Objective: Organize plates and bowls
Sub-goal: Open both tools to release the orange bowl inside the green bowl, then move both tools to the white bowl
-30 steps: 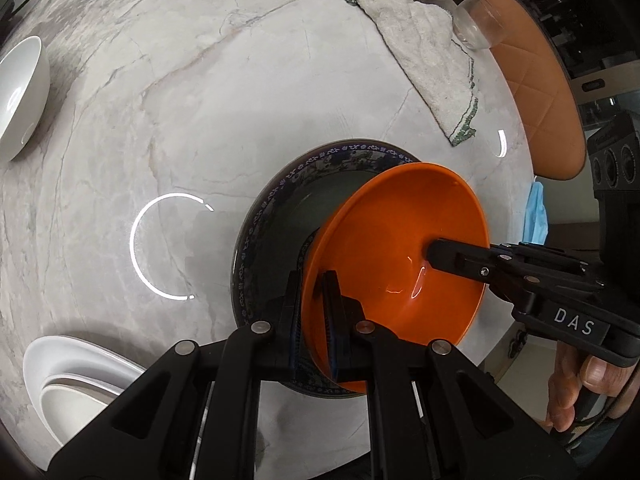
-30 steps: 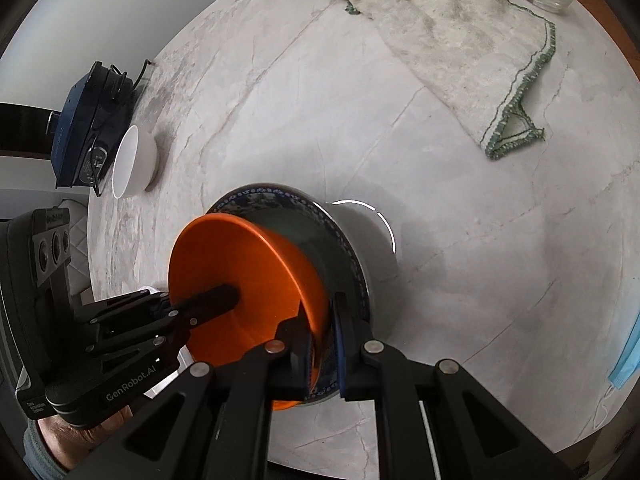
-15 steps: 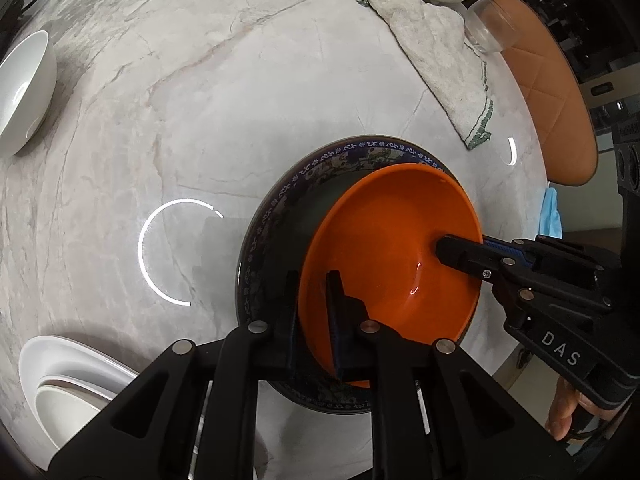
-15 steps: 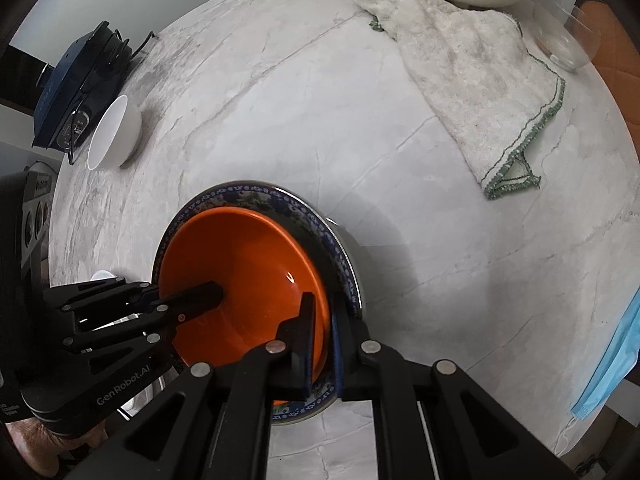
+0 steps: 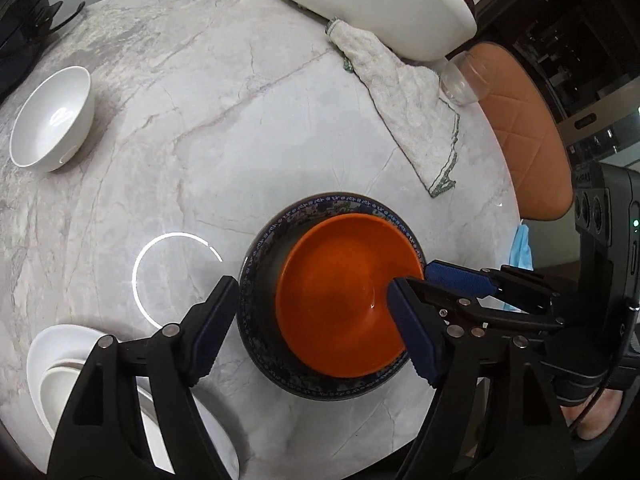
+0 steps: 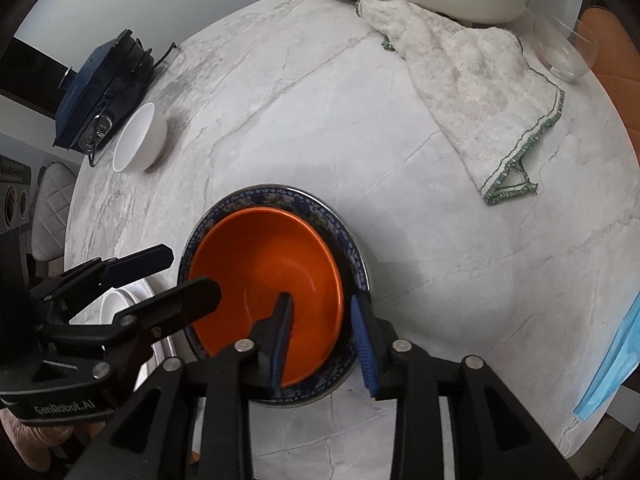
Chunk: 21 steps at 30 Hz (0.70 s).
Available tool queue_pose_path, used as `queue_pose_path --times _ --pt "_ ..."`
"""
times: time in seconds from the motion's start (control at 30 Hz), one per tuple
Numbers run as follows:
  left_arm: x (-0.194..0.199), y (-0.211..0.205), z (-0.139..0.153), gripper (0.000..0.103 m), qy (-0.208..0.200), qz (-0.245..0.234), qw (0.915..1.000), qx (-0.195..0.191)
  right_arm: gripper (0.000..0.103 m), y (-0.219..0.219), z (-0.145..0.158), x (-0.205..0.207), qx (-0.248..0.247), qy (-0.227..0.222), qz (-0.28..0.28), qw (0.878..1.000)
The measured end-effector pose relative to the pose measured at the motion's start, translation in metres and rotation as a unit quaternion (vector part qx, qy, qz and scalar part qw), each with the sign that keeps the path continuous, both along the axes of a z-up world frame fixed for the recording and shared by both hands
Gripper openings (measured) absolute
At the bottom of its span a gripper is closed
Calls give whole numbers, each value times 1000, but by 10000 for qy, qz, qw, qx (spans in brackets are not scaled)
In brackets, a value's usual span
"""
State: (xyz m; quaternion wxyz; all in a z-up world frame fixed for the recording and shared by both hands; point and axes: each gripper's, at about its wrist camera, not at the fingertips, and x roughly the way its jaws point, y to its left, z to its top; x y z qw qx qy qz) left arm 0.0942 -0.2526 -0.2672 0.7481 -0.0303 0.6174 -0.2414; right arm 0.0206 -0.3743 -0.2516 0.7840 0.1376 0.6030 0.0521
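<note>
Both grippers have let go since a moment ago, when each pinched the rim of the orange bowl (image 5: pixel 344 292) and held it tilted over the patterned blue plate (image 5: pixel 260 312); now the bowl sits level inside that plate on the marble worktop (image 5: pixel 240 120). The left gripper (image 5: pixel 316 328) has also risen, and its fingers (image 5: pixel 212 320) are spreading wide: one stands outside the plate's edge, the other hangs over the bowl's far side, and neither touches anything. The right gripper (image 6: pixel 324 340) is opening too, less far; its fingers (image 6: pixel 280 336) straddle the near rim of bowl and plate, one inside the bowl, one outside the plate. The pads look clear of the rim, so it holds nothing.

From where I stand, the next move turns on where the remaining dishes lie. The white bowl (image 5: pixel 52 120) stands well apart, on the left gripper's side of the worktop beside a dark device (image 6: pixel 96 96). A stack of white plates (image 5: pixel 60 376) sits just under the left gripper, close beside the patterned plate. So the left hand is plainly the nearer one for either; the right would have to cross over the orange bowl. Round dishes offer no long axis, so any rim point facing the fingers should serve. The cloth (image 6: pixel 480 92) lies off to the other side.
</note>
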Motion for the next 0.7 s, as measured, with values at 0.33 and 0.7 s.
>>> queue_pose_path --times 0.33,0.7 --pt "4 71 51 102 -794 772 9933 345 75 -25 45 26 752 -686 55 9948" --pt "83 225 31 102 -710 1516 9824 823 77 50 72 114 1226 -894 332 9879"
